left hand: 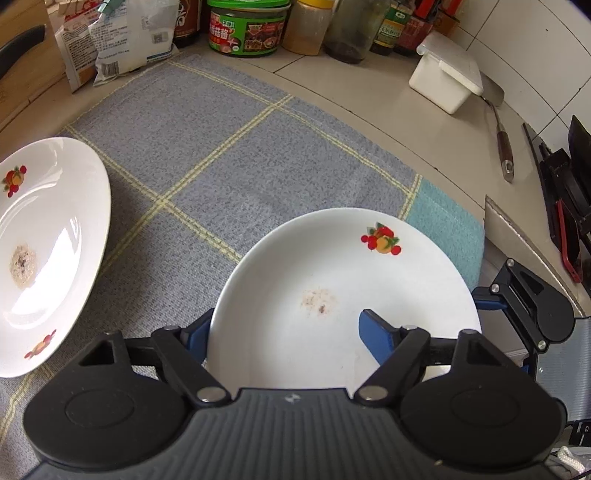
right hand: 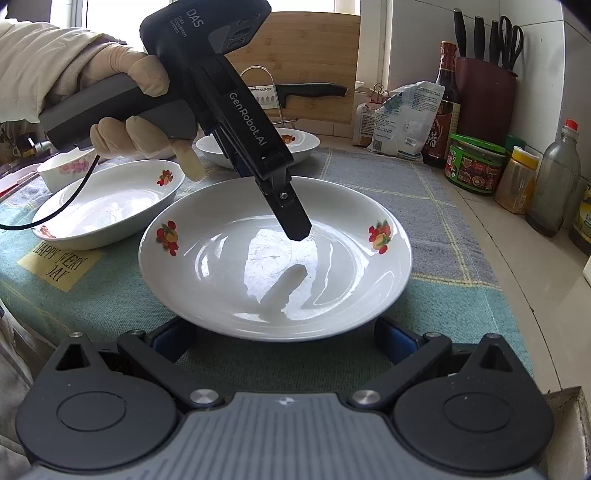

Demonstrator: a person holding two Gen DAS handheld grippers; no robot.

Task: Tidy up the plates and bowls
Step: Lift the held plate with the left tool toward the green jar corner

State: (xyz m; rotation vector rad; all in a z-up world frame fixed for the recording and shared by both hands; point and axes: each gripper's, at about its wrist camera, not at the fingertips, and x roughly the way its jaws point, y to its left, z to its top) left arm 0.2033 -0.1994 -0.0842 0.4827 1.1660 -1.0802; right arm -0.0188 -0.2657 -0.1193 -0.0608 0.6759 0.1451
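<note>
A white plate with fruit prints (left hand: pixel 343 295) lies on the checked cloth, also in the right wrist view (right hand: pixel 275 258). My left gripper (left hand: pixel 288 336) is open astride its near rim: one blue finger (left hand: pixel 376 339) over the inside, the other (left hand: pixel 195 332) outside the rim. In the right wrist view the left gripper's finger (right hand: pixel 291 218) reaches down into the plate. My right gripper (right hand: pixel 280 341) is open at the plate's other rim, fingers low at either side. A second plate (left hand: pixel 48 254) lies to the left, also in the right wrist view (right hand: pixel 107 203).
A third plate (right hand: pixel 295 146) and a small flowered bowl (right hand: pixel 66 171) sit farther back. Jars and bottles (left hand: pixel 245 26), bags (left hand: pixel 122 40), a white box (left hand: pixel 447 79), a spatula (left hand: pixel 502 144), a knife block (right hand: pixel 484 99) and a chopping board (right hand: pixel 306 62) line the counter.
</note>
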